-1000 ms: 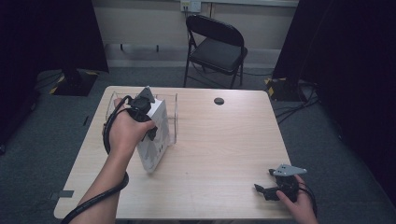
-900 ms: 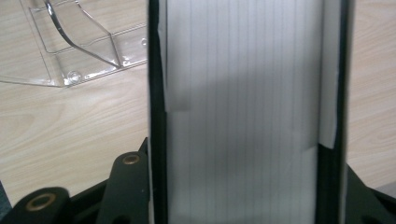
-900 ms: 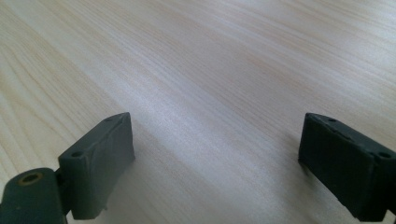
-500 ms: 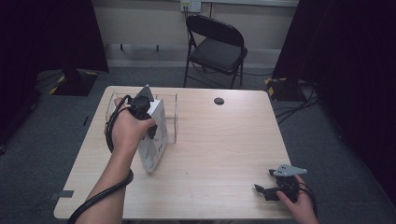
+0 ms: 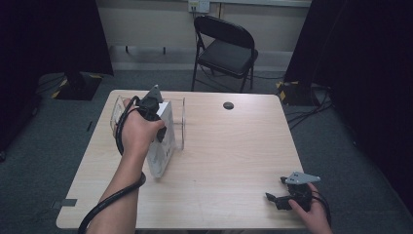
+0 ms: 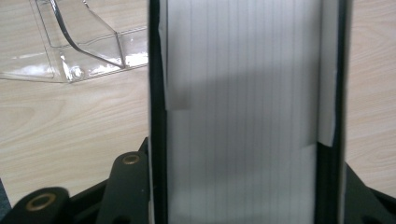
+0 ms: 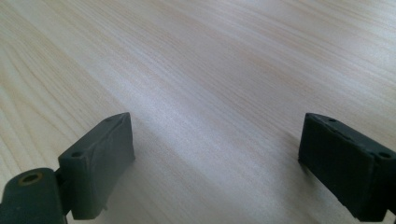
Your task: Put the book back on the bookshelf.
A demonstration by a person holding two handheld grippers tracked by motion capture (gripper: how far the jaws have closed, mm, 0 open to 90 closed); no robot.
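Observation:
A white box [image 5: 163, 153] stands tilted on its lower end on the wooden table [image 5: 229, 146], left of centre. My left gripper [image 5: 158, 122] comes down on its upper part and is shut on it. In the left gripper view the box [image 6: 243, 93] spans the gap between the two black jaws, and fine lines run along its face. Near the table's front right corner, my right gripper [image 5: 276, 199] rests low over the wood with a hand on it. Its jaws stand wide apart over bare table [image 7: 210, 70], with nothing between them, so the right gripper [image 7: 215, 154] is open.
A clear plastic holder [image 5: 183, 124] stands on the table right behind and beside the box; its base and curved wall [image 6: 84, 42] show in the left gripper view. A small dark round disc [image 5: 228, 105] lies near the far edge. A folding chair [image 5: 224, 48] stands beyond the table.
The left hand and the box have shifted only very slightly. The right gripper has stayed where it was.

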